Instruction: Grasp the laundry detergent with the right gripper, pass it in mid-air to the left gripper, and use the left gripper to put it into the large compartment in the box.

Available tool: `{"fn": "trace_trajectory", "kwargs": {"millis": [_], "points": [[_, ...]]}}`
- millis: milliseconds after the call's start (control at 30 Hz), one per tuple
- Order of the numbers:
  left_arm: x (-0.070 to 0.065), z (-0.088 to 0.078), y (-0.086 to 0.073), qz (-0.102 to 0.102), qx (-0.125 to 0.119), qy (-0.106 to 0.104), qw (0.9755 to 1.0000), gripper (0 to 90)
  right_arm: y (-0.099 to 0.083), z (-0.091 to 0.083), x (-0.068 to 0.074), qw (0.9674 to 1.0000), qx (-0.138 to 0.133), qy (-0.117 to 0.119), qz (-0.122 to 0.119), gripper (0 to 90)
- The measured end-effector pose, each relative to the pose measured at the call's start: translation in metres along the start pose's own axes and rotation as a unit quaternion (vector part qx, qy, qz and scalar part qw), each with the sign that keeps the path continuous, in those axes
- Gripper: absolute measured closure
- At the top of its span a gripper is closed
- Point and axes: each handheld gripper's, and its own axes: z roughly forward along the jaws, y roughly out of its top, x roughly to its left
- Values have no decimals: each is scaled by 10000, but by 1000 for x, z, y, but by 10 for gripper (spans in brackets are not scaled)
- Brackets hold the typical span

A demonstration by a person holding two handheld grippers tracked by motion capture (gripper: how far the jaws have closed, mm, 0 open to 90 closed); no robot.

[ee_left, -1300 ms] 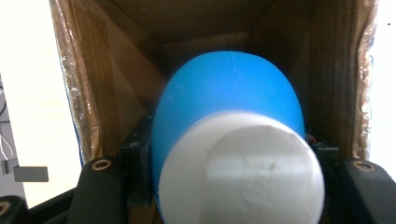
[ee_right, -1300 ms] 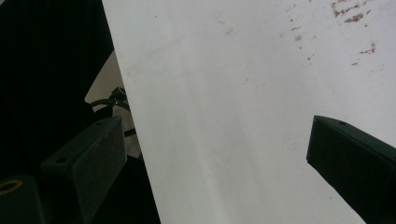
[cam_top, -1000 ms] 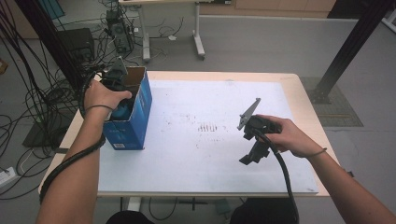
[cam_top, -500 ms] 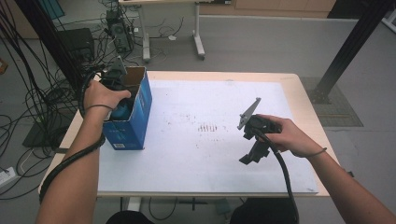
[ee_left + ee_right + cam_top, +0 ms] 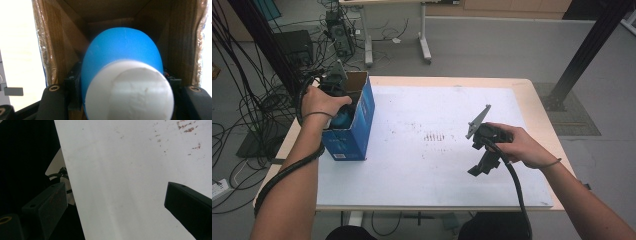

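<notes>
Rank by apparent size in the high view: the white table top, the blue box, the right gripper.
1. White table top, by far the largest.
2. Blue box, standing open at the table's left edge.
3. Right gripper, smallest, though held above the table and so nearer the camera.

Blue-white bulb (image 5: 122, 75) inside open blue carton (image 5: 357, 135).

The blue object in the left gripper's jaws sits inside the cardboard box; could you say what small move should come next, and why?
Probably open the left gripper: its jaws are shut on the blue object, already deep between the cardboard box walls. The right gripper waits open.
</notes>
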Motion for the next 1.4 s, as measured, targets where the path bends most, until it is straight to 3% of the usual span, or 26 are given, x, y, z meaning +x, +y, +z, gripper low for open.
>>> {"fn": "trace_trajectory", "kwargs": {"millis": [1400], "points": [[-2, 0, 0, 5, 75, -1, 10000, 372, -2, -1, 0, 10000, -20, 31, -51, 41]]}}
